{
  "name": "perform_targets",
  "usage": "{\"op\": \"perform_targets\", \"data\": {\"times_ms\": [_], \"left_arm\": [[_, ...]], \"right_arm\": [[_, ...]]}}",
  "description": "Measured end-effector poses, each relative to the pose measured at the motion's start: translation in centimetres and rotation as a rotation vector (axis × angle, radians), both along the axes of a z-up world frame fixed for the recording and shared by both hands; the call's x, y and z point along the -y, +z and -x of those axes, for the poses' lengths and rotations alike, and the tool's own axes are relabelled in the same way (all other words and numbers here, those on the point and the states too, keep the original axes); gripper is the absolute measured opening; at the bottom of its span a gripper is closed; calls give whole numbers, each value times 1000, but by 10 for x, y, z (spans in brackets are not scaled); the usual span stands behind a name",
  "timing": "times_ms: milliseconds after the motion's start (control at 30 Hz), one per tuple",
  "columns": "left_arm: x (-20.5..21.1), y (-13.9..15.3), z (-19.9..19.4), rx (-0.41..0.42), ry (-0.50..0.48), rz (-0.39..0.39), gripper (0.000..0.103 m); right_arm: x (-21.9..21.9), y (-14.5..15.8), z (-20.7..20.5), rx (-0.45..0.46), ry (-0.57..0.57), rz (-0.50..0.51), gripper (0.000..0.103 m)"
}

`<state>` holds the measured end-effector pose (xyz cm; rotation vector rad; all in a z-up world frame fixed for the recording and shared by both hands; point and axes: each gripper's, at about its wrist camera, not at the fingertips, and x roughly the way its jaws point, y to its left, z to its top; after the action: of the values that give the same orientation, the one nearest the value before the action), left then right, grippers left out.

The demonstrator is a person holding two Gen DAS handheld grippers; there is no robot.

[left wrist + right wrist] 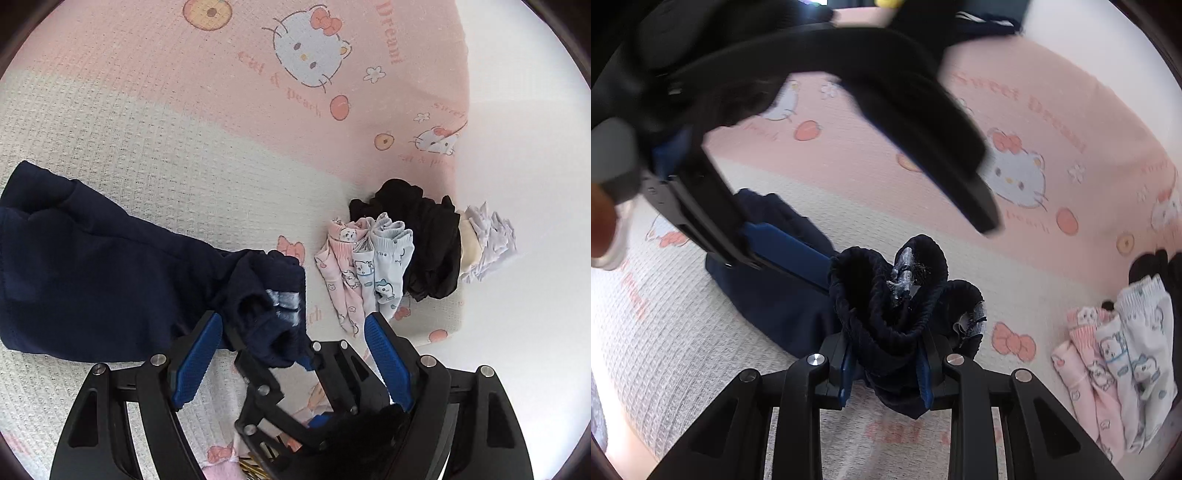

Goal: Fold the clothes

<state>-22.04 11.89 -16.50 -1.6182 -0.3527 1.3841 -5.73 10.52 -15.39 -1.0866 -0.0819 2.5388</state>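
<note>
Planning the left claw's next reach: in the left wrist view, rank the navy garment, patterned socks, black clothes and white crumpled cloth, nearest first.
1. Navy garment, between the open left claw fingers.
2. Patterned socks, just right.
3. Black clothes, behind them.
4. White crumpled cloth, far right.

Spread beneath and beyond the claw: a waffle-textured blanket [155, 122], pink above and cream below. Printed with cartoon cats [310, 48], peaches [339, 107], small flowers [373, 74] and pink lettering [280, 85].
</note>
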Motion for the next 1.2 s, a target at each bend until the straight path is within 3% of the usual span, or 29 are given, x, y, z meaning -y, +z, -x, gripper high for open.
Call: {"op": "perform_targets", "data": {"times_ms": [267, 367, 533, 567, 700, 800, 1000, 1100, 1167, 1200], "left_arm": [[-7, -24, -6, 34, -30, 77, 78], [-8, -23, -10, -32, -32, 124, 78], [-6, -21, -15, -102, -19, 171, 52], [-7, -21, -16, -112, -24, 172, 41], [-7, -25, -16, -141, -19, 216, 29], [-2, -31, -11, -106, -2, 217, 29], [7, -37, -2, -95, 12, 226, 29], [8, -41, 1, -66, 21, 221, 29], [8, -43, 1, -67, 21, 231, 29], [8, -43, 1, -66, 22, 232, 29]], "right_arm": [[15, -3, 2, 27, 37, -73, 27], [13, -5, 3, 34, 22, -63, 27], [7, -15, 6, 75, -6, -6, 27], [7, -18, 6, 91, -5, 2, 29], [8, -25, 8, 141, -8, 15, 38], [8, -25, 4, 157, -7, 17, 48], [-3, -12, -14, 123, -2, 179, 48], [-6, -1, -25, 63, 12, 263, 48], [-12, 7, -35, 1, 16, 342, 51], [-20, 8, -39, -28, -4, 375, 58]]}}
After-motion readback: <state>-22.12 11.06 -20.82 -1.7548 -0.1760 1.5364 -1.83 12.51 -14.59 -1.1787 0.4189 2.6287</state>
